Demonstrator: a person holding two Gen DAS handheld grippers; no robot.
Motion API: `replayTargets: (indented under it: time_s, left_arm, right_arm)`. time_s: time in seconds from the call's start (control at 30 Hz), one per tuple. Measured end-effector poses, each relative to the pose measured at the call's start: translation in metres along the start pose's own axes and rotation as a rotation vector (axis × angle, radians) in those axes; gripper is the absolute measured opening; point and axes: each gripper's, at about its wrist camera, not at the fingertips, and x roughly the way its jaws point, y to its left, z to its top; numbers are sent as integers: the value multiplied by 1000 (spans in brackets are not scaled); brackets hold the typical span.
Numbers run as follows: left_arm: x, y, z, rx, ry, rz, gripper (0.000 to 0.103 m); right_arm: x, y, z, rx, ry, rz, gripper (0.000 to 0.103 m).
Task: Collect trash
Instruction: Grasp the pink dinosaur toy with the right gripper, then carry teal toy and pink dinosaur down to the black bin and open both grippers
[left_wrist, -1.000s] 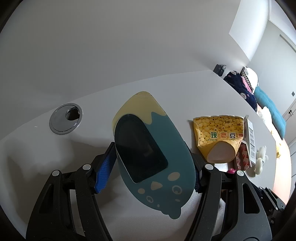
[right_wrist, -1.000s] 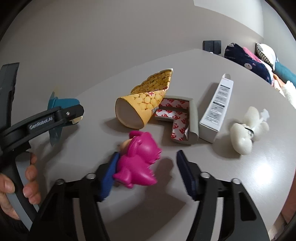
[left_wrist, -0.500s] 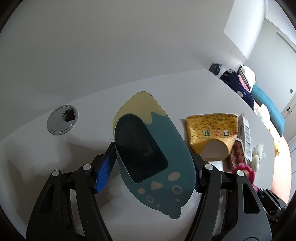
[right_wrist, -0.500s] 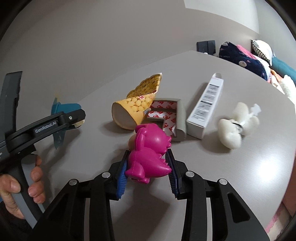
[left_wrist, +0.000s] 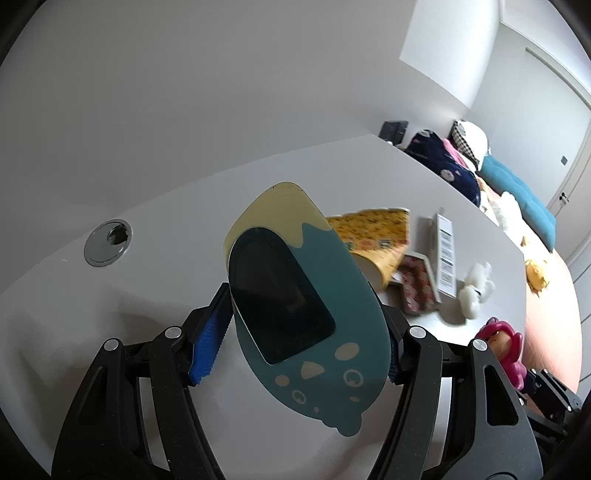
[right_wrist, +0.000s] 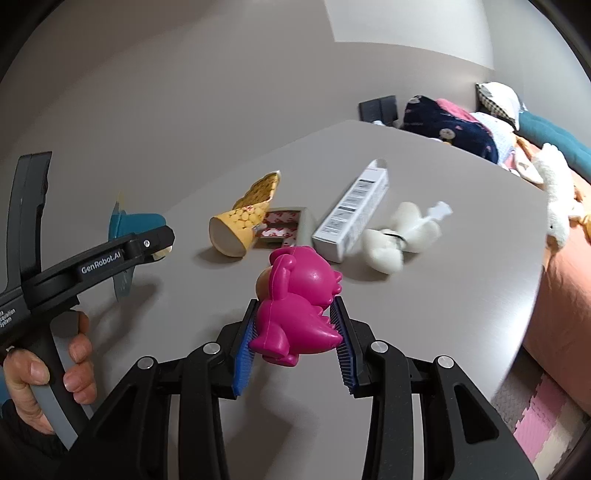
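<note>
Left gripper (left_wrist: 303, 339): jaws clamped on a flat teal dustpan (left_wrist: 295, 306), which stands tilted between the blue pads, its yellow edge pointing away from the jaws.
Left gripper, seen from the right wrist (right_wrist: 162, 243): held in the person's left hand (right_wrist: 48, 380); the teal dustpan (right_wrist: 129, 229) shows edge-on above the worktop.
Right gripper (right_wrist: 295, 328): jaws clamped on a pink toy figure (right_wrist: 295, 306), pads pressing its two sides; the toy is clear of the worktop (right_wrist: 461, 277).
Pink toy figure, left-wrist view (left_wrist: 504, 347): to the right of the left jaws, at the frame's lower right.
Yellow paper cone (right_wrist: 243, 225): lying on its side ahead and slightly left of the right jaws, open mouth toward the camera.
Grey corner piece with red-patterned tape (right_wrist: 288, 229): just beside the cone, directly ahead of the pink toy.
White carton (right_wrist: 354, 210): lying flat ahead and to the right of the right jaws, beside the corner piece.
White plush toy (right_wrist: 402, 236): right of the carton, blurred.
Cable grommet (left_wrist: 108, 242): set in the worktop, ahead and left of the left jaws.
</note>
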Motion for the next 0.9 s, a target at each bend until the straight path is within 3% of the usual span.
replayTargets:
  time_s: [0.9]
  left_arm:
    - [-39,-88,-37,132,-11,-134,66]
  right_arm:
    - [-88,-57,-34,79,-116,-74,40]
